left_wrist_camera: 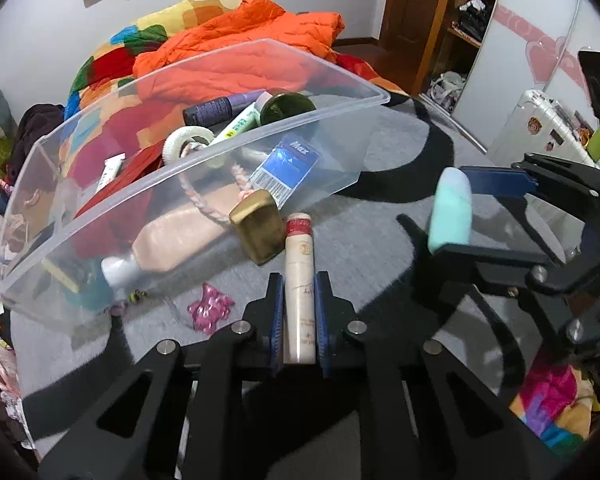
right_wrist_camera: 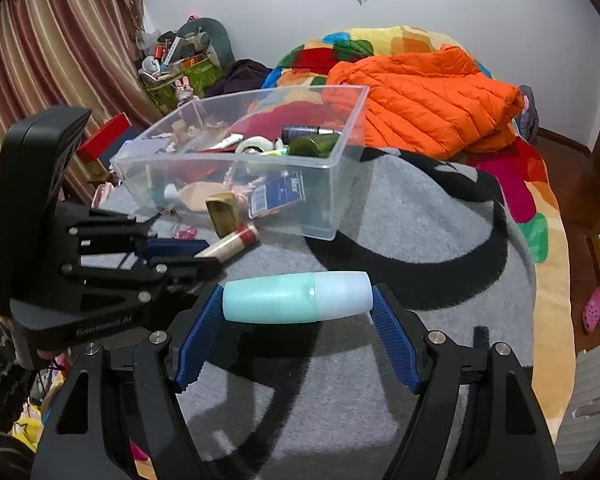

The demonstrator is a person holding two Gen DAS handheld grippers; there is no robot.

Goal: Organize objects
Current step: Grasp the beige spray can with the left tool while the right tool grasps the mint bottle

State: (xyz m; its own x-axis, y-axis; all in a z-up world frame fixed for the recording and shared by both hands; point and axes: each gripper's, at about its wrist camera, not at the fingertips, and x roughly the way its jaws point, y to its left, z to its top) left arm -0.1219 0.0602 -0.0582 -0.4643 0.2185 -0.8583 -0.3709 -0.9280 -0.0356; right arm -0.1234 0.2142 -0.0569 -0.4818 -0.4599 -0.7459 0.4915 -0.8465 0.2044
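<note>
My left gripper (left_wrist_camera: pixel 299 280) is shut on a cream tube with a red cap (left_wrist_camera: pixel 299 280), held just above the grey blanket; it also shows in the right wrist view (right_wrist_camera: pixel 230 243). My right gripper (right_wrist_camera: pixel 298 300) is shut on a mint-green bottle (right_wrist_camera: pixel 296 298), held endwise between the pads above the blanket; the bottle also shows in the left wrist view (left_wrist_camera: pixel 451 210). A clear plastic bin (left_wrist_camera: pixel 220 148) lies ahead with several toiletries inside; it also shows in the right wrist view (right_wrist_camera: pixel 332 184). A gold block (left_wrist_camera: pixel 258 226) stands against its front wall.
A pink trinket (left_wrist_camera: pixel 210 306) lies on the grey blanket (left_wrist_camera: pixel 380 240) near the bin. An orange jacket (right_wrist_camera: pixel 424 100) and a colourful quilt lie behind the bin. A white suitcase (left_wrist_camera: pixel 540 124) and a wardrobe stand at the right.
</note>
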